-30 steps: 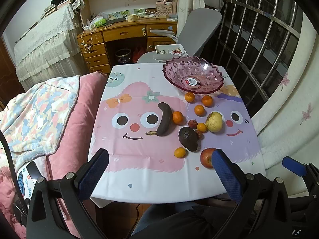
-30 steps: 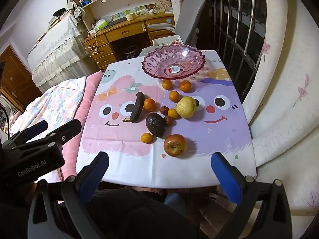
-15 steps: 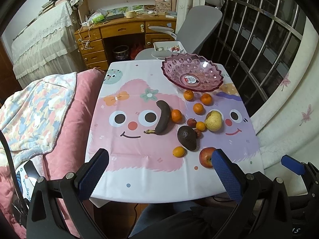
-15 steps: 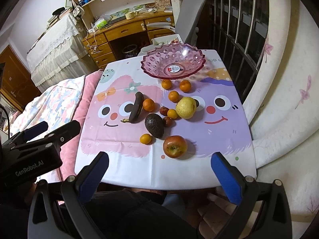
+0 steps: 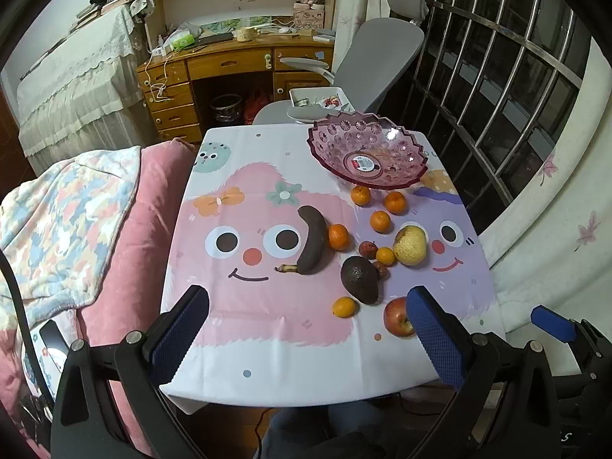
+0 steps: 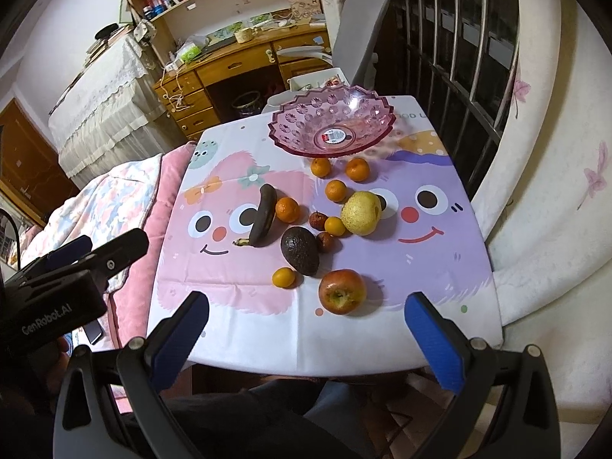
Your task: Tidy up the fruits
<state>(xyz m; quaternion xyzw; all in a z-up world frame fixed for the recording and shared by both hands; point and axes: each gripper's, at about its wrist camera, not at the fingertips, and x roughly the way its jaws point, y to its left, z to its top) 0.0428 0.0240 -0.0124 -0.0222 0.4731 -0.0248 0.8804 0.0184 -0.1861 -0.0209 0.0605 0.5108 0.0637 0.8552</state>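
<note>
Fruit lies loose on the cartoon tablecloth (image 5: 237, 306): a dark banana (image 5: 311, 239), an avocado (image 5: 359, 279), a red apple (image 6: 341, 291), a yellow pear (image 6: 360, 212), several small oranges (image 6: 287, 209) and small dark red fruits (image 6: 316, 220). An empty pink glass bowl (image 6: 332, 122) stands at the far right of the table; it also shows in the left wrist view (image 5: 367, 151). My left gripper (image 5: 306, 334) is open and empty above the near table edge. My right gripper (image 6: 306, 338) is open and empty, just short of the apple.
A pink quilt and patterned blanket (image 5: 69, 222) lie left of the table. A grey office chair (image 5: 367, 57) and wooden desk (image 5: 229, 65) stand behind it. A barred window (image 5: 497, 76) and white curtain (image 6: 554, 191) are on the right.
Both grippers have moved a little forward and lower toward the table. The fruit and bowl have not moved.
</note>
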